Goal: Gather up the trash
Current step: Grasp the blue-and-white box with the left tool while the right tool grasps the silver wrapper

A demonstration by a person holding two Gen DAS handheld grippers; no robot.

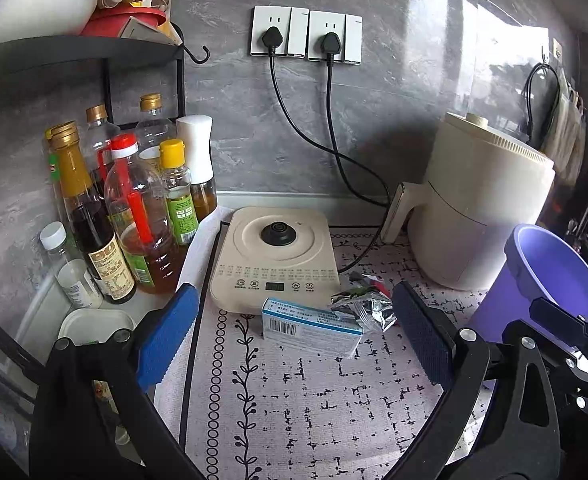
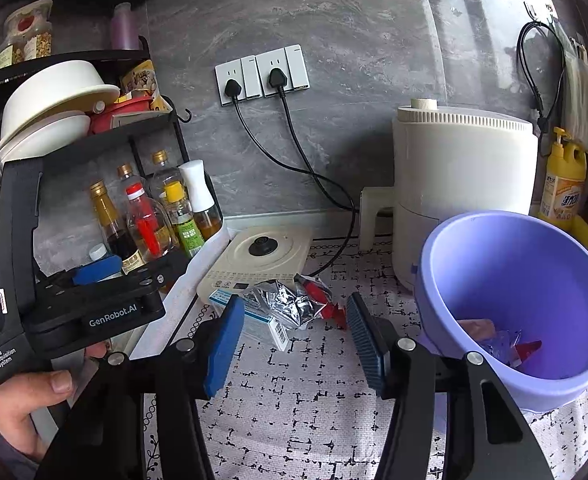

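A small blue-and-white carton [image 1: 312,327] lies on the patterned mat, with a crumpled silver foil wrapper [image 1: 364,308] and a red wrapper [image 1: 370,280] just behind it. My left gripper [image 1: 294,340] is open and empty, its blue pads either side of the carton. In the right wrist view the carton [image 2: 262,322], foil wrapper [image 2: 284,300] and red wrapper [image 2: 326,298] lie ahead of my right gripper [image 2: 294,340], which is open and empty. A purple bin [image 2: 514,300] holding some wrappers stands at its right; it also shows in the left wrist view [image 1: 550,280].
A cream kettle base [image 1: 274,256] sits behind the trash. A white appliance [image 1: 478,204] stands at the back right with cords to wall sockets [image 1: 306,34]. Oil and sauce bottles [image 1: 126,208] crowd the left under a black rack [image 2: 74,152]. A yellow detergent bottle [image 2: 564,184] stands far right.
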